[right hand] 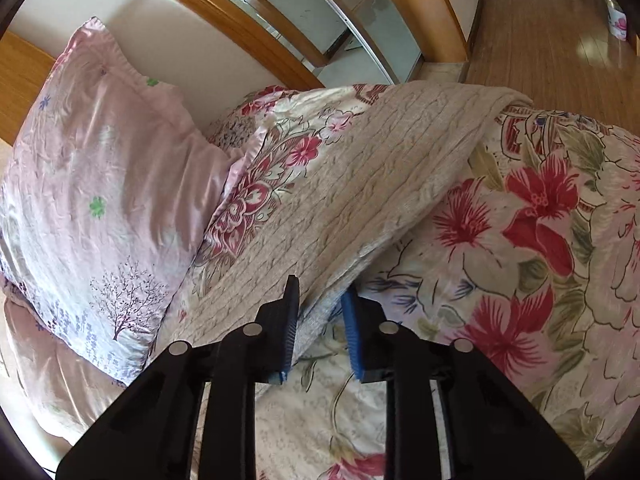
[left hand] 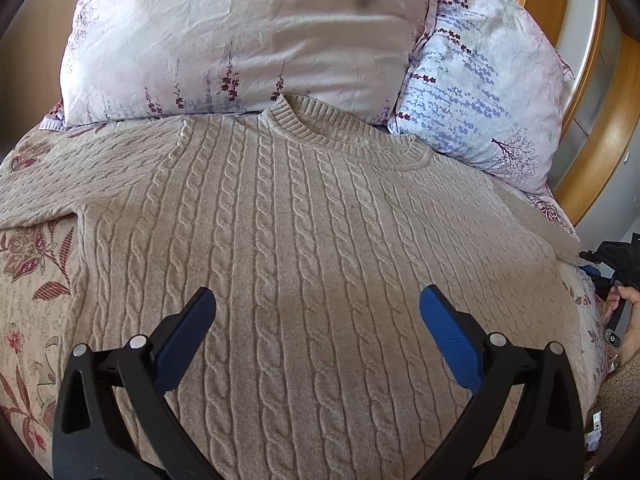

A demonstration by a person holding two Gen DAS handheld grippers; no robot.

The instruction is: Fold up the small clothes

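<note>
Beige cable-knit sweater (left hand: 304, 216) lies flat on bed, collar toward pillows.

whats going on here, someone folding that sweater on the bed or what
Yes. A person with a two-finger gripper in each hand is starting to fold a beige cable-knit sweater spread flat on a floral bedspread, its collar toward the pillows. The right gripper has its jaws closed on the edge of one sleeve, which stretches away across the bedspread. The left gripper is wide open over the sweater's lower body, holding nothing. No fold is made yet.
</note>
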